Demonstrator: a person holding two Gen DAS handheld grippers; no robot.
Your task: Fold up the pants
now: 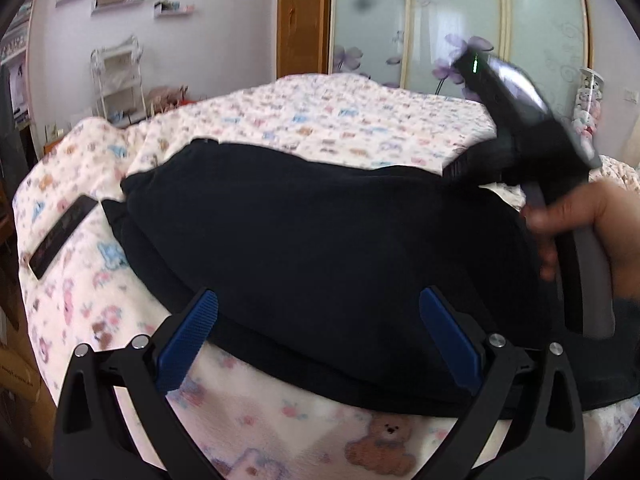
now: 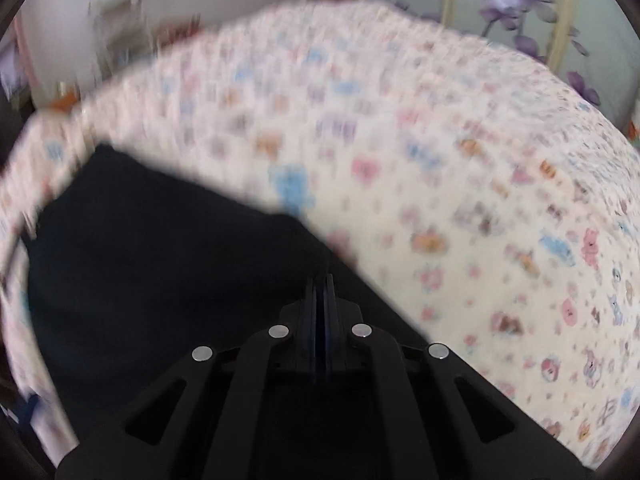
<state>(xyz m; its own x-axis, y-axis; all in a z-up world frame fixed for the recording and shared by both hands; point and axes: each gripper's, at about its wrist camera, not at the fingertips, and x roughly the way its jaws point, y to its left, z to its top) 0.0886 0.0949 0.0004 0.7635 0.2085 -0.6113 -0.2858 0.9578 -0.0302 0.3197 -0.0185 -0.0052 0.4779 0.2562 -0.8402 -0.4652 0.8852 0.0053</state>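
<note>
**Fingers split wide on the left, pressed together on the right**

Fingers point(image 1: 188, 336) of the left gripper point(image 1: 320, 332) stand wide apart, their blue pads low over the near edge of the pants point(image 1: 312, 248), holding nothing. Right gripper point(image 2: 323, 292) has its fingers pressed flat together; cloth lies dark all round them, but blur hides whether any is pinched between. From the left wrist view the right gripper point(image 1: 516, 128) reaches in from the right over the pants' far right corner, held by a hand point(image 1: 580, 224).

Pants lie as a dark, flattened bundle on the bedspread point(image 1: 320, 120), long axis running left to right across the left view, one end pointing toward the phone point(image 1: 64, 236), the other toward the hand. Their far edge runs nearly straight; the near edge curves and sits close to the left fingers.

Bare bedspread lies open beyond the far edge, well back to the wardrobe doors point(image 1: 460, 20). More of it shows to the left, where the phone lies apart from the pants. In the right view, wide bedspread point(image 2: 440, 160) spreads ahead and to the right of the pants point(image 2: 160, 260).
</note>
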